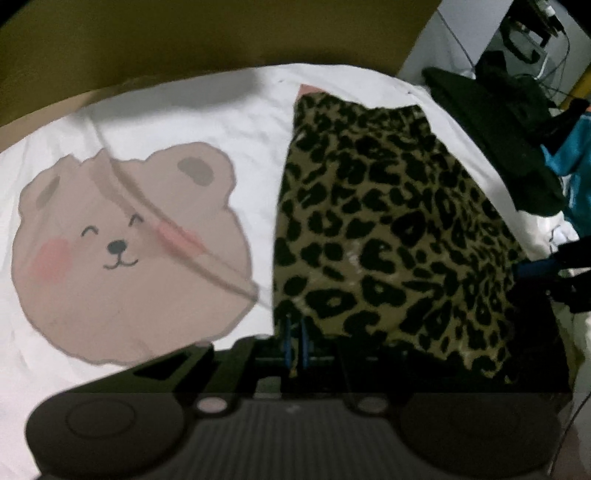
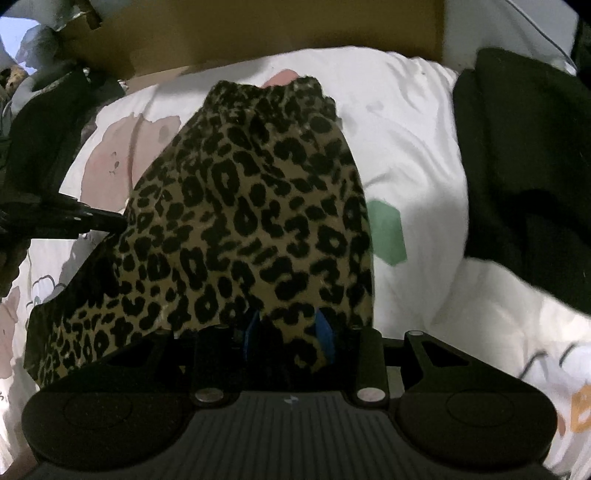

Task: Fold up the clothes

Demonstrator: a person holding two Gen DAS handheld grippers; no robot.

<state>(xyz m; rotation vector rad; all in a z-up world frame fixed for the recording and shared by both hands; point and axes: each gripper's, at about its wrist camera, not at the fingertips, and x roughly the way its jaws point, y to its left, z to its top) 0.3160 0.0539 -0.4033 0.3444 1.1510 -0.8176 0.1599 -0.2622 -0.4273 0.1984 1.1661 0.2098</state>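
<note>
Both grippers' jaws pinch the near hem of the leopard garment point(image 1: 384, 236): left gripper point(image 1: 295, 343) at its left corner, right gripper point(image 2: 288, 339) at the right. Cloth drapes away over the white sheet point(image 1: 207, 107), beside a bear print point(image 1: 122, 251).

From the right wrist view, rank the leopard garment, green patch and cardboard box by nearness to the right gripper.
1. Leopard garment: in the right gripper.
2. Green patch: right, mid-bed.
3. Cardboard box: beyond the bed.
</note>
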